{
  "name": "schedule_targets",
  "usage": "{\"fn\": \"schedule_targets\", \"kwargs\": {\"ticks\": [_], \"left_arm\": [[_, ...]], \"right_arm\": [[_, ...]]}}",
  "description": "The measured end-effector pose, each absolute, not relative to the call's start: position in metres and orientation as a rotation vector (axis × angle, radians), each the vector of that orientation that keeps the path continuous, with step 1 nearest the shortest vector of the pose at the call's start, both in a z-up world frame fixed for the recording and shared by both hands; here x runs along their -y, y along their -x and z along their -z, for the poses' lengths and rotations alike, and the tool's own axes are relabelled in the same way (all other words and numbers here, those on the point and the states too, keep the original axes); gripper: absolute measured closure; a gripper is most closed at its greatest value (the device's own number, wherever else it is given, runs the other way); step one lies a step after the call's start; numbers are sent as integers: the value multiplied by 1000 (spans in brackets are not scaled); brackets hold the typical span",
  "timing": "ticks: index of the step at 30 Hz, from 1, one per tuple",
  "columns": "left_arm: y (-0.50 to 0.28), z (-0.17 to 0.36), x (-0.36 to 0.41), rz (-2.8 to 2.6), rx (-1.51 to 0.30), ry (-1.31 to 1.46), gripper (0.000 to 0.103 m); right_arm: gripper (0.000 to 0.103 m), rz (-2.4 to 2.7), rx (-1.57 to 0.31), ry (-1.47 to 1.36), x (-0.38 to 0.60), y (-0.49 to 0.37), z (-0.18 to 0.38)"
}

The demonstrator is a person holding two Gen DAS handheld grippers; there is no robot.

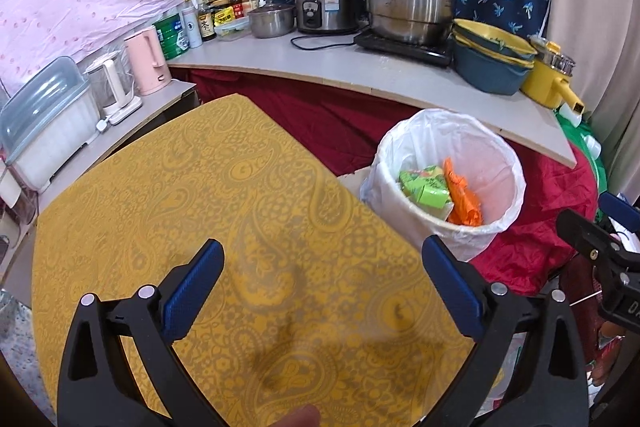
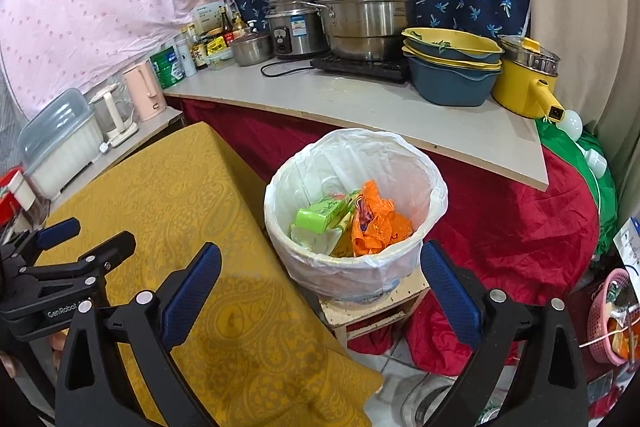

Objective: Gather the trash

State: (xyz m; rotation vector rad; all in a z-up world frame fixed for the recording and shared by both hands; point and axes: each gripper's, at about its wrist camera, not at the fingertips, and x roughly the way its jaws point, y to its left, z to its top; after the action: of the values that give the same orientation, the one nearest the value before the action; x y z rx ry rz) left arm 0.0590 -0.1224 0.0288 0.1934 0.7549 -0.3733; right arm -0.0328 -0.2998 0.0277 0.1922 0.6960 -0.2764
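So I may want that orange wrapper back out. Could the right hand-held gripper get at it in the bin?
Probably yes. The right hand-held gripper is open and empty, the bin has no lid, and the orange wrapper lies on top.

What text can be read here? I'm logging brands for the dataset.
"GenRobot": on the left tongs, black body.
"ASD", faint: on the steel steamer pot.
Bottle and green tin labels, rice cooker sticker: too small to read.
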Motion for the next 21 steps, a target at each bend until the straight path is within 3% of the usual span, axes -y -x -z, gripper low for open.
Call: {"fn": "schedule_targets", "kwargs": {"ticks": [21], "left_arm": [[-61,-21,134,379,-784,-181,8]], "right_arm": [[7,272,-744,-178,299,21,-15]]}}
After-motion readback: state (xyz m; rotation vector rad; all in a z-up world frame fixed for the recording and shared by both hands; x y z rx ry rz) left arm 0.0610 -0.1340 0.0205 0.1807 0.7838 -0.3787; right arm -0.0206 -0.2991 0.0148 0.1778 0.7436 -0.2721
